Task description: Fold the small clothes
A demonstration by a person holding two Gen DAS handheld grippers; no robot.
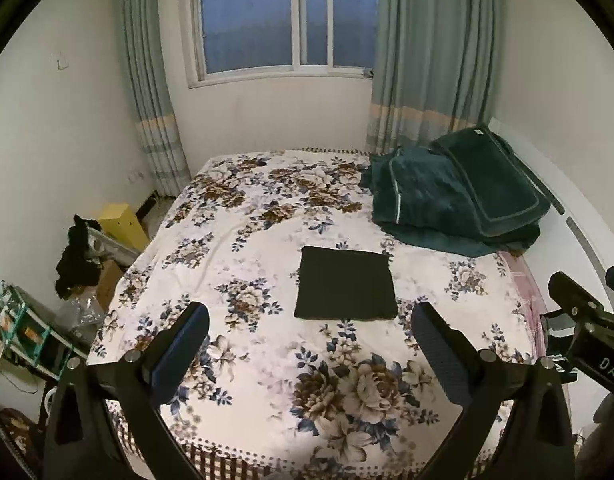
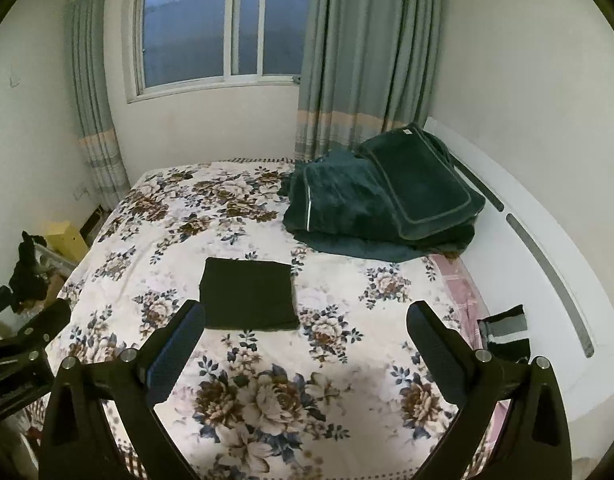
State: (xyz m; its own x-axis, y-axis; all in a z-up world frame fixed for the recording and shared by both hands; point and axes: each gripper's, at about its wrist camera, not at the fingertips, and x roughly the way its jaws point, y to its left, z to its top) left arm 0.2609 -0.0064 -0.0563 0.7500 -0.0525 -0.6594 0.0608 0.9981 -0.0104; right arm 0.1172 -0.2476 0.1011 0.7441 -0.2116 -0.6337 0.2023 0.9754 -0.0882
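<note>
A dark folded garment (image 1: 346, 285) is seen lying flat as a neat rectangle on the floral bedsheet (image 1: 267, 216), just right of the middle of the left wrist frame and left of centre in the right wrist frame (image 2: 249, 294). Nothing is touching it.

The left tongs (image 1: 310, 330) are held wide open above the near part of the bed, with nothing between the two fingers; the folded garment shows in the gap just beyond the fingertips. The right tongs (image 2: 305, 328) are likewise spread wide and empty, and the garment's lower left corner is partly hidden behind the left finger in that frame. Part of the right tongs is also caught at the right edge of the left wrist frame, and part of the left tongs at the left edge of the right wrist frame.

A dark green blanket (image 1: 455, 196) is heaped at the upper right of the bed, near a white headboard (image 2: 547, 240). A window (image 1: 287, 16) flanked by grey-green curtains (image 1: 431, 52) fills the top of both frames. At the left edge a yellow box (image 1: 121, 224) and a black cloth (image 1: 77, 256) draped over clutter are seen beside the bed. A dark item (image 2: 505, 330) lies at the bed's right edge in the right wrist frame; what it is cannot be told.
</note>
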